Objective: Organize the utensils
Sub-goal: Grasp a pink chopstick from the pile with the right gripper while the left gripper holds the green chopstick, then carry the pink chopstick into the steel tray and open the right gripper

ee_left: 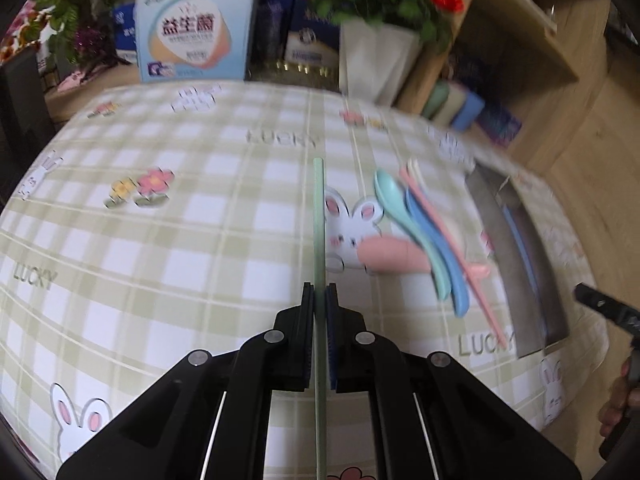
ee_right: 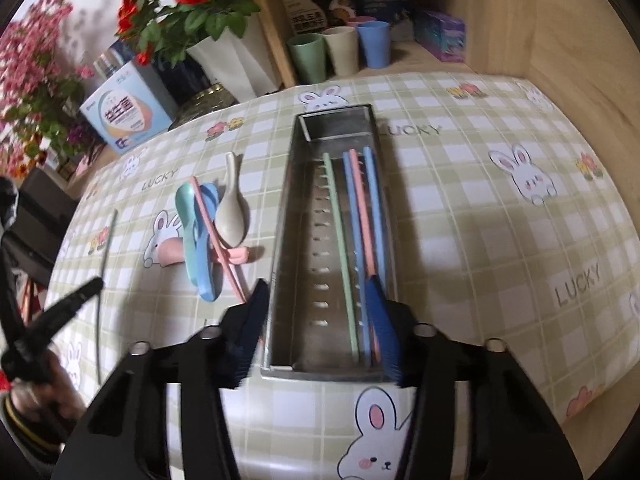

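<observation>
My left tool (ee_left: 319, 304) is clamping a green chopstick (ee_left: 318, 216), pointing it level and straight ahead over the bench (ee_left: 160, 240). My right tool (ee_right: 316, 312) is hanging with fingers wide apart above the near end of the metal tray (ee_right: 298, 216), where four chopsticks (ee_right: 362, 216) are lying. Left of it, spoons (ee_right: 200, 224) are sitting piled.
</observation>
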The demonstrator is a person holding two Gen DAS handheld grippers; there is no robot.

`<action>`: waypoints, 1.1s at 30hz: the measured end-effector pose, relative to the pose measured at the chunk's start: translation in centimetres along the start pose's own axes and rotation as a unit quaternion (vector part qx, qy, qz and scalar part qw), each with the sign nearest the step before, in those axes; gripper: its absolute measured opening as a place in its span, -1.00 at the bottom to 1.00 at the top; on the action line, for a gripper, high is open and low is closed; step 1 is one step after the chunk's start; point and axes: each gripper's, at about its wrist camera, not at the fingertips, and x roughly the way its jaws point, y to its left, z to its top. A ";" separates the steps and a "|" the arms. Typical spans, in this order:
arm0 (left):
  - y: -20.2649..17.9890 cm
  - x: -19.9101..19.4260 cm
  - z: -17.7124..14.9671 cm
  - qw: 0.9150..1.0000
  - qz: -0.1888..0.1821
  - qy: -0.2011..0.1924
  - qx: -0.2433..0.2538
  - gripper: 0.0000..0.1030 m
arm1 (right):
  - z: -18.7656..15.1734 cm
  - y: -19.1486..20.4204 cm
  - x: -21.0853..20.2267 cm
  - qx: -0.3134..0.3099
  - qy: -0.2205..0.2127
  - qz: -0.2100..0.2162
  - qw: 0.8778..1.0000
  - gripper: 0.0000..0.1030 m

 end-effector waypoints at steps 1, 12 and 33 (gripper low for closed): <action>0.3 -0.6 0.1 1.000 -0.004 -0.006 -0.004 -0.89 | 0.3 0.4 0.1 -0.009 0.000 0.001 1.000 -0.35; 2.0 -2.6 -0.4 0.999 -0.036 -0.024 -0.032 -0.89 | 3.3 9.0 5.0 -0.186 0.037 0.006 0.982 -0.64; 2.9 -2.4 -1.2 0.997 -0.061 -0.019 -0.046 -0.89 | 3.8 11.3 12.6 -0.141 0.085 0.003 0.986 -0.73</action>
